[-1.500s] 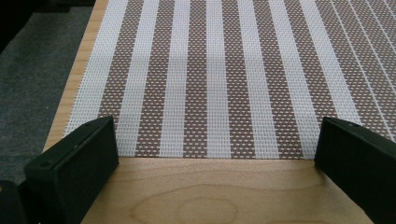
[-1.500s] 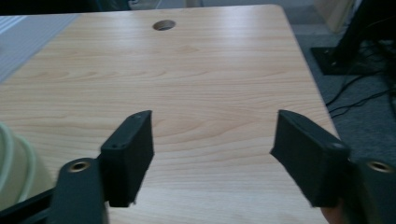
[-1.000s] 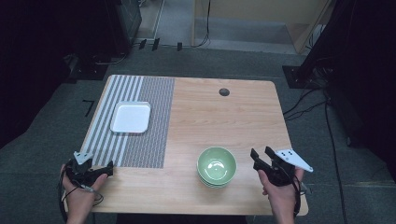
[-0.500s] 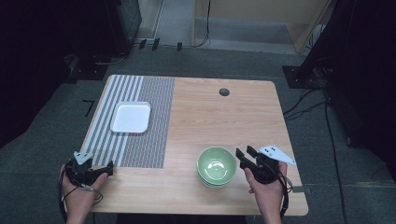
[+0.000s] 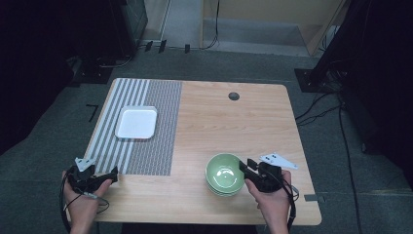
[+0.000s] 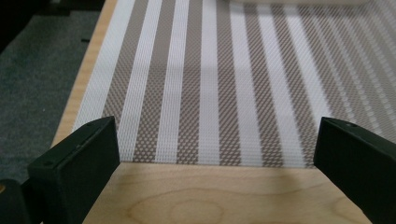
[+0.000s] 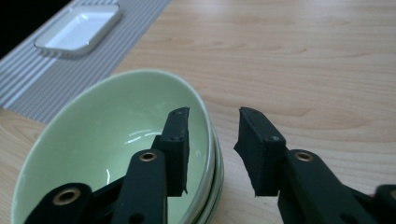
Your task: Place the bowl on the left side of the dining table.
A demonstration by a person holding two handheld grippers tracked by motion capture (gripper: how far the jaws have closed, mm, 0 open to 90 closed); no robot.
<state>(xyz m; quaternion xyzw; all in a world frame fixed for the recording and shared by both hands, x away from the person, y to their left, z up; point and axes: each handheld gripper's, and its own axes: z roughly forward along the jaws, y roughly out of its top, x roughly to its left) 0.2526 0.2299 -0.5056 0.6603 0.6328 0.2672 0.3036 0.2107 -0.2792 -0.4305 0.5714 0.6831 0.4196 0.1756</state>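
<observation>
Straddling the rim of the green bowl (image 7: pixel 116 154), your right gripper (image 7: pixel 212 135) has 1 jaw inside the bowl and the other outside its wall, with a gap between the two; they are parted and not yet pinching the rim. The bowl sits on top of a stack of at least 2, low and slightly right of centre in the high view (image 5: pixel 224 173), on the bare wooden table (image 5: pixel 229 124). In that view your right gripper (image 5: pixel 249 166) is at the stack's right edge, held in your right hand (image 5: pixel 272 195).

Your left gripper (image 5: pixel 92 178) is in the lower left of the high view, at the near edge of the striped placemat (image 5: pixel 141 146). Its jaws stand spread wide, holding nothing, with the placemat (image 6: pixel 210 79) lying between and beyond them. A white rectangular tray (image 5: pixel 137 122) rests on the placemat, left of centre, well apart from both grippers.
</observation>
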